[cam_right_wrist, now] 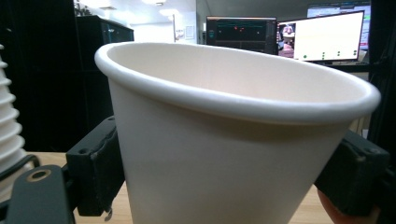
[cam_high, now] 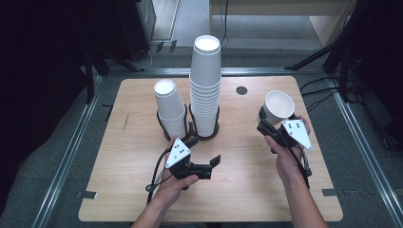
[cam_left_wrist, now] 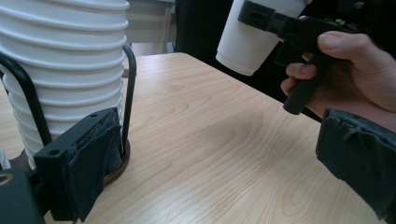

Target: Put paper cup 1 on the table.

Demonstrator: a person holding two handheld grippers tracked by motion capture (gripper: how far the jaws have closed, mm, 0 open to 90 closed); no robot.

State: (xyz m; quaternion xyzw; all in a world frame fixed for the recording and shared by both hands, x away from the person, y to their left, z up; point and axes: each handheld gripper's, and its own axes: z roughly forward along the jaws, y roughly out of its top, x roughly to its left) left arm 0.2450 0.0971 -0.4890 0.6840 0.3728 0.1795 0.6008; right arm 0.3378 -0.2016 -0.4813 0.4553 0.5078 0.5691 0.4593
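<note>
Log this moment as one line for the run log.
right hand-held gripper: shut on paper cup, above table | left hand-held gripper: open, empty, beside tall cup stack

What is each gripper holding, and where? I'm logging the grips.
The right gripper clamps a single paper cup by its side wall, below the rim. The left gripper holds nothing.

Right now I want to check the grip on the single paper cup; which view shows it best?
The right gripper view: the cup sits close up between both fingers, pressed from each side. The high view shows the cup small and tilted. The left gripper view shows its lower half.
</note>
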